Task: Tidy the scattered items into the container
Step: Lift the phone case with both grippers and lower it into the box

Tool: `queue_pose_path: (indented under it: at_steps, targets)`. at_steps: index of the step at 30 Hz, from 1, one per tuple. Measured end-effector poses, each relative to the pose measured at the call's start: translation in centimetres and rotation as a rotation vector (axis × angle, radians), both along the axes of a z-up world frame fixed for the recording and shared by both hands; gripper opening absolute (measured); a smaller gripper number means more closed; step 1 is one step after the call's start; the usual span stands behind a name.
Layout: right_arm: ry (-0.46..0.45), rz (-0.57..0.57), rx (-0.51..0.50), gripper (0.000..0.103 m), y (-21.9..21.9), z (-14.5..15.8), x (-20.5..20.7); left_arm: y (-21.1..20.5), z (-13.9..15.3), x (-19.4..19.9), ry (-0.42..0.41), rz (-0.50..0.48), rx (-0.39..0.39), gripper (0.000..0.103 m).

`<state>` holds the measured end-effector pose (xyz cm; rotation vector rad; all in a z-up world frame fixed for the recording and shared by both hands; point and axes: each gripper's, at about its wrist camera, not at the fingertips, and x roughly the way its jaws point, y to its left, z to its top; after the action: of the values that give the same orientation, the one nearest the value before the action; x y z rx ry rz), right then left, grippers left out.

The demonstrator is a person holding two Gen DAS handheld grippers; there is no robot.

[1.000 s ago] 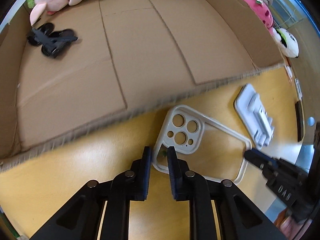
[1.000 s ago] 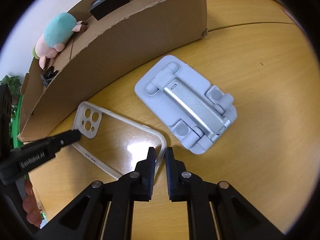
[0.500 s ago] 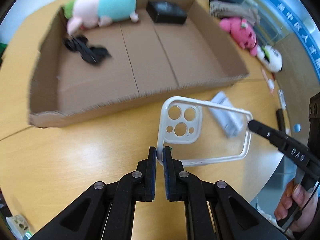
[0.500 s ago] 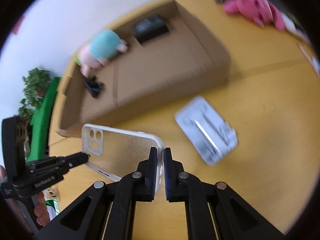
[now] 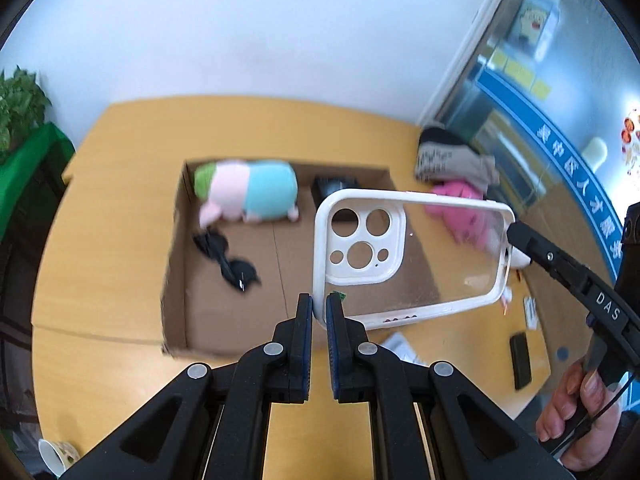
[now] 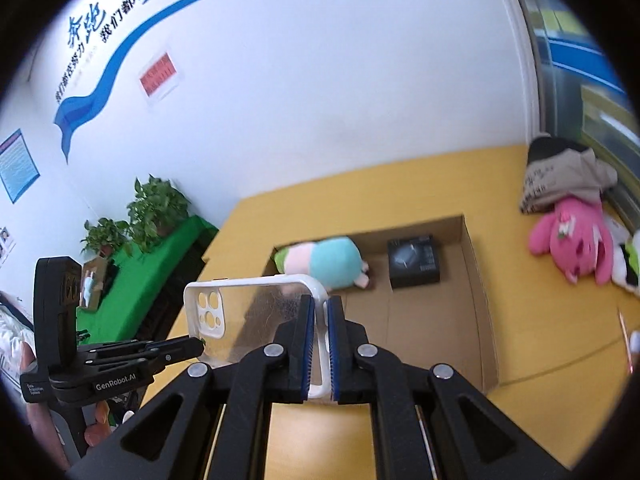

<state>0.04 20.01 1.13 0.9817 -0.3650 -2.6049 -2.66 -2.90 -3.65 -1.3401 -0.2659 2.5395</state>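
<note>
A clear phone case with a white rim is held in the air between both grippers. My left gripper is shut on its camera-hole end. My right gripper is shut on the opposite end of the case. The case hangs above the near wall of an open cardboard box on the yellow table; the box also shows in the right wrist view. In the box lie a pastel plush, black clips and a small black box.
A grey folding phone stand lies on the table below the case. A pink plush and a folded garment lie to the right of the box. A black bar and a paper cup sit on the table.
Both grippers have closed on the phone case and lifted it off the table, high above the box's near wall. The views now tilt up toward the wall.
</note>
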Motion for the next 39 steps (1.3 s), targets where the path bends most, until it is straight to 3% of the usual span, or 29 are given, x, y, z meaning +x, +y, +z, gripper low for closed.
queue_pose_path:
  at_steps: [9,17,28,39]
  targets:
    - [0.057,0.009,0.011,0.006,2.0,3.9,-3.8,1.6,3.2,-3.9,0.057,0.003,0.023,0.006]
    - [0.006,0.003,0.021,0.006,3.4,2.0,-9.0,2.7,1.1,-9.1,0.007,-0.005,0.011,0.006]
    - [-0.179,0.017,0.045,0.006,2.4,-7.6,-17.2,1.8,-8.2,-16.3,-0.169,0.012,0.009,0.006]
    - [-0.470,0.033,0.085,0.006,1.3,-22.2,-22.1,1.6,-22.5,-20.6,-0.430,0.027,0.004,0.006]
